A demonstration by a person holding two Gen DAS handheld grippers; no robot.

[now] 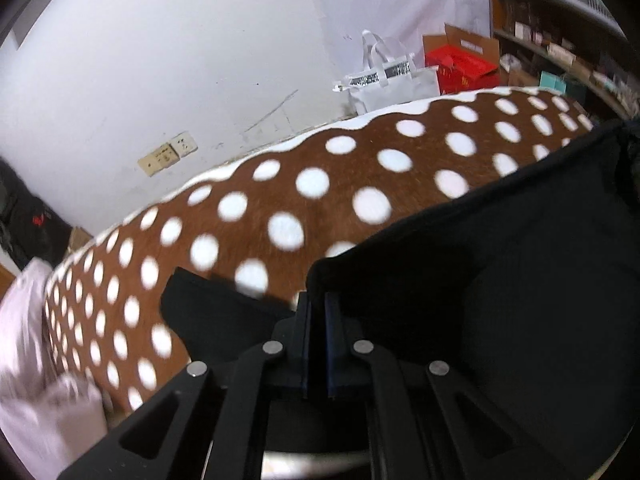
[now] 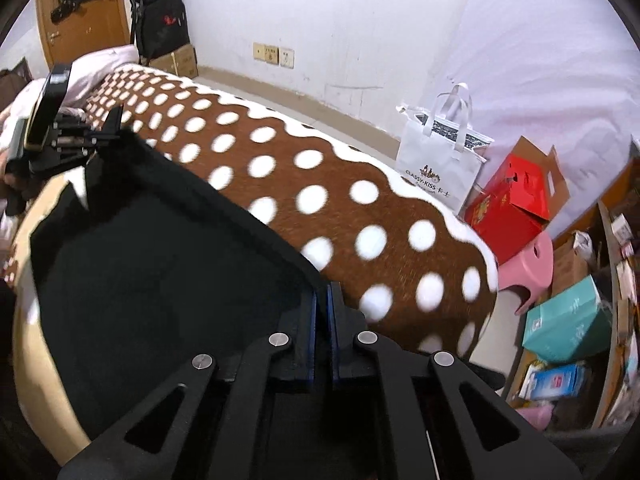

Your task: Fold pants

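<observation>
While the fuzzy brown white-dotted blanket (image 1: 304,208) lies underneath, left gripper (image 1: 319,304) and right gripper (image 2: 322,294) each pinch the soft black pants (image 2: 160,248) edge above it.

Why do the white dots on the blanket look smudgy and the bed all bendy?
Left wrist view: the polka-dot blanket smears, worst at the pink bedding. Right wrist view: its dots blur too. Both views: the fisheye lens curves the bed, and the black pants show hardly any detail.
</observation>
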